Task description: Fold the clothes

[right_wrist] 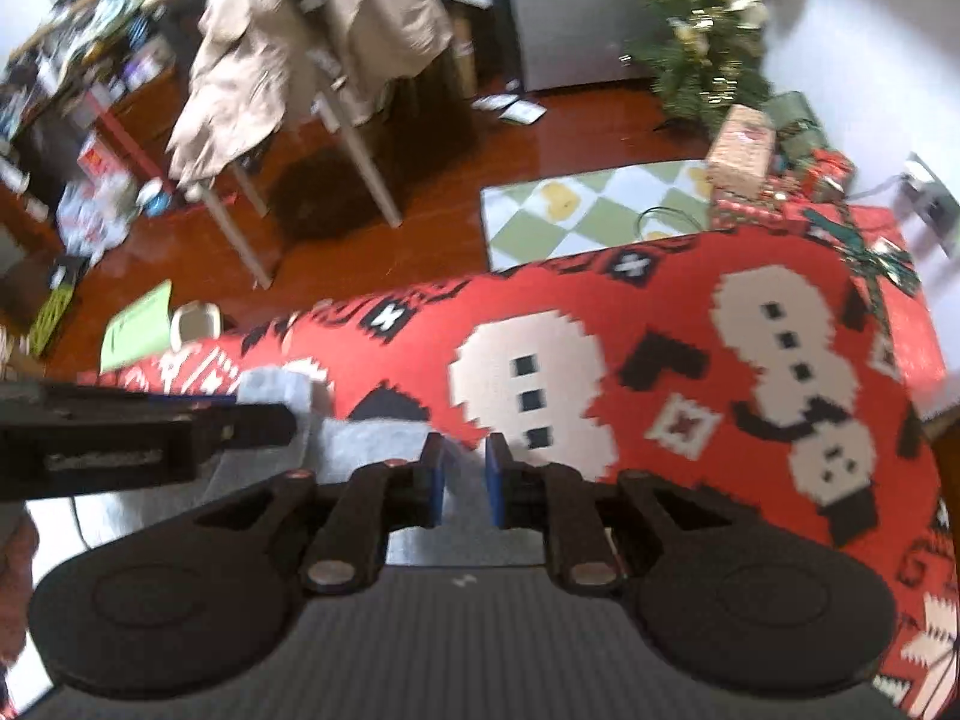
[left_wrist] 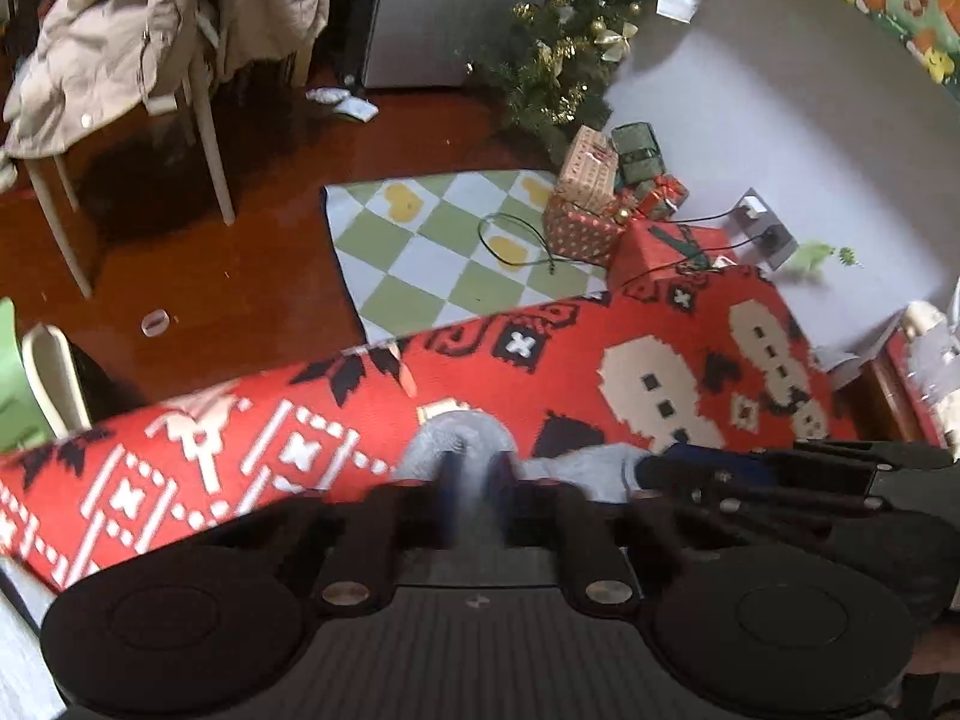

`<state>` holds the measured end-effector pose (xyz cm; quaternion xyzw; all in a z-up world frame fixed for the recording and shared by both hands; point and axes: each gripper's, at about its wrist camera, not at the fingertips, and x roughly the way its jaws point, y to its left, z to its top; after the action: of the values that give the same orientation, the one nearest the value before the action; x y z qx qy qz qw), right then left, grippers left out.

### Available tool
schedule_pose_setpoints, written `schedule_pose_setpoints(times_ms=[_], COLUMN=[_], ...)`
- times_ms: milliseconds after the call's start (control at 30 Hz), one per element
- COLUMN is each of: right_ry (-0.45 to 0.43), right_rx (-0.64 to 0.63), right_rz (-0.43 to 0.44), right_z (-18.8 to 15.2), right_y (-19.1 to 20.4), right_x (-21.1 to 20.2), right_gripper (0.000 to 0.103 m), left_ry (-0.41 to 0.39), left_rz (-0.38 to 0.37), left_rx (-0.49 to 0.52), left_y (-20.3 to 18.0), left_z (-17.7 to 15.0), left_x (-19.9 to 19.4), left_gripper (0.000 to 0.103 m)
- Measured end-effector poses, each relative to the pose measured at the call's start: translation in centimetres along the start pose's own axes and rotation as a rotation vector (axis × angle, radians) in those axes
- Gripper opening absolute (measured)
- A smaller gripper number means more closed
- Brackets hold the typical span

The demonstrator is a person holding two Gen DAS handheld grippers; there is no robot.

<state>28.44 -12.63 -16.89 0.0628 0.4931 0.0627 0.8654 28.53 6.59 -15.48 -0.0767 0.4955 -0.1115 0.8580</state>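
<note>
A: From the left wrist I can see the left claw [left_wrist: 477, 480] closed tight on a bunched fold of the grey garment [left_wrist: 462, 432], its blue pads pinched together with cloth humped up over the tips.

B: The right wrist view shows what that one hides: the right claw [right_wrist: 465, 468] stands slightly open, a narrow gap between its 2 blue pads [right_wrist: 495, 480], and nothing pressed between them. Its jaws are just past the garment's near edge.

A: And where is the garment lying?

B: On the red patterned tablecloth [right_wrist: 660, 324] over the desk, towards the near side. It's pale grey, soft-looking, crumpled rather than flat. In the right view it reads as a rumpled strip running left from the claw, partly under the other gripper, which crosses in from the left edge.

A: In the left view the right claw comes in from the right, lying low over the same grey cloth.

B: Only the right view takes in the cluttered shelves [right_wrist: 90, 90] at far left. Both show the beige coat [left_wrist: 120, 42] draped on the chair, the checked rug [left_wrist: 456, 246], the wrapped presents [left_wrist: 600, 192] and the small Christmas tree [left_wrist: 558, 60].

A: The cloth's pattern has 2 cream snowmen [right_wrist: 534, 384] just beyond the garment.
</note>
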Motion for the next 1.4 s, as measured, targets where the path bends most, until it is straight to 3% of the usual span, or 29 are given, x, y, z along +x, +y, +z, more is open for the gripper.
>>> schedule_pose_setpoints(times_ms=[33,100,200,300,367,433,533,667,833,967,1100,1167,1200,1400], right_ry=[-0.004,-0.019,-0.029,-0.026,-0.034,-0.05,-0.058,-0.041,-0.004,0.044,0.111,0.119,0.117,0.116], right_rx=[-0.029,-0.057,-0.018,-0.001,0.012,0.009,-0.065,-0.242,-0.4,-0.352,-0.295,-0.297,-0.289,-0.11], right_rz=[-0.023,-0.087,-0.099,-0.087,-0.077,-0.054,0.016,0.111,0.215,0.243,0.16,0.13,0.127,0.181], right_z=[0.0,0.0,0.1,0.1,0.1,0.0,0.3,1.5,3.7,5.2,6.0,6.1,6.1,6.1], right_y=[0.4,0.9,0.5,0.3,0.1,-0.1,0.4,2.1,5.4,7.9,9.2,9.5,9.4,6.5], right_x=[0.2,0.4,0.6,0.4,-0.3,-1.4,-2.8,-3.1,-2.0,-0.7,2.1,2.8,2.8,0.3], right_gripper=[0.0,0.0,0.0,0.002,0.004,0.007,0.013,0.015,0.02,0.02,0.02,0.008,0.004,0.003], left_ry=[-0.012,-0.018,-0.011,0.004,-0.015,-0.033,-0.053,-0.029,0.021,0.021,0.017,0.006,-0.003,-0.032], left_rz=[0.003,-0.01,-0.043,-0.095,-0.127,-0.143,-0.125,-0.089,-0.136,-0.133,-0.119,-0.124,-0.131,-0.185], left_rx=[-0.009,-0.047,-0.114,-0.157,-0.166,-0.161,-0.098,0.051,0.199,0.288,0.344,0.364,0.376,0.529], left_y=[0.3,1.1,2.3,2.8,3.0,3.4,4.1,4.5,4.2,3.5,3.2,3.1,3.0,1.2], left_z=[0.0,0.1,0.1,0.3,0.2,0.1,-0.3,-0.4,-0.5,-1.1,-1.5,-1.4,-1.2,-0.9], left_x=[-0.2,-0.3,-0.4,-0.8,-2.0,-3.5,-5.1,-4.4,-3.0,-3.2,-2.8,-2.7,-2.5,-1.4], left_gripper=[0.004,0.004,0.005,0.014,0.024,0.027,0.027,0.024,0.02,0.02,0.02,0.02,0.02,0.02])
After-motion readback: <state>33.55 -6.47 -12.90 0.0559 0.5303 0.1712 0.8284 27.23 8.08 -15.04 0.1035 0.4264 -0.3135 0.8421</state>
